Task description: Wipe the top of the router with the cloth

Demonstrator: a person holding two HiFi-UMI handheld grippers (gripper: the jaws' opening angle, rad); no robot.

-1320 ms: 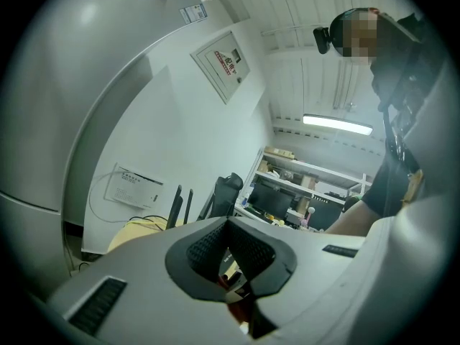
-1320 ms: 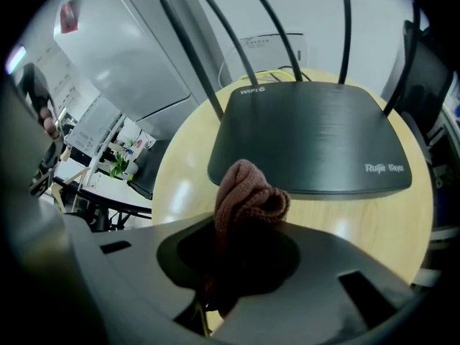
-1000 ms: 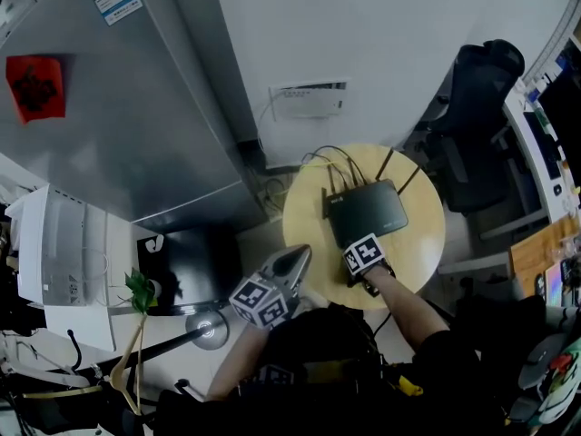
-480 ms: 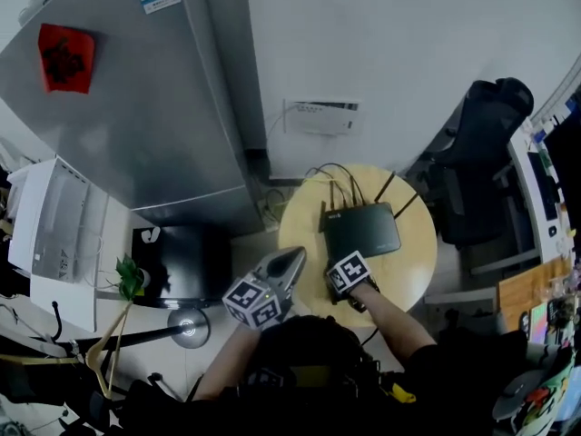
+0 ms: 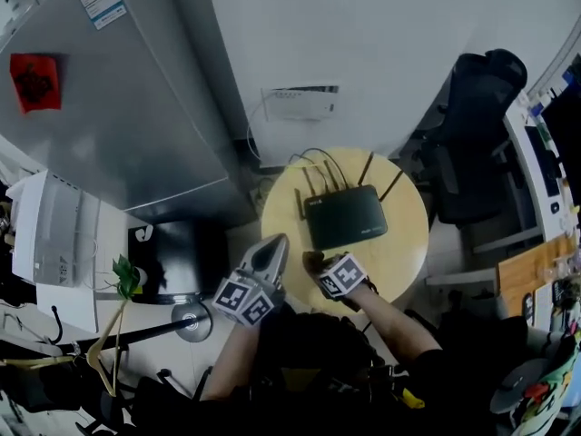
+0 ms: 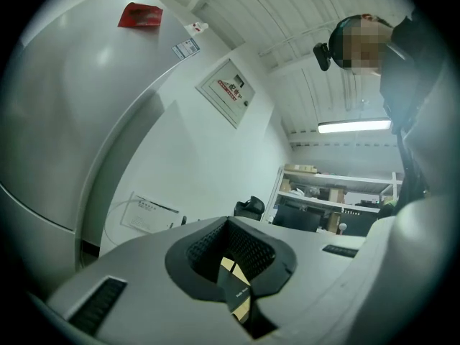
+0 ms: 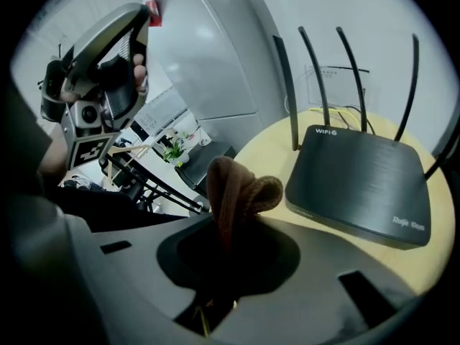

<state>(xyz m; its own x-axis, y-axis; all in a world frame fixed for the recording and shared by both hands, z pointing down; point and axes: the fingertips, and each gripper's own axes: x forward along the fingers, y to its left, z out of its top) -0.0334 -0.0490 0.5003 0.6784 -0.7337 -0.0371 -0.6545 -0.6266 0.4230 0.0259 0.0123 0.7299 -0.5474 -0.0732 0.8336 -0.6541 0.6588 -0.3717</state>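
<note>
Head view: one black router [image 5: 345, 218] is sitting on the single round desk [image 5: 406, 243]. The right gripper [image 5: 314, 262] is hovering just beside its near edge, while the left gripper [image 5: 275, 243] is idling off the desk's left rim. Left gripper view: its jaws are pressing together on nothing and pointing up at the wall. Right gripper view: the jaws are pinching one brown cloth [image 7: 233, 191], bunched and standing clear of the router, which is showing four antennas. The wipe seems not yet begun. The next move is probably calling for lowering the cloth onto the router's flat top and sweeping across.
</note>
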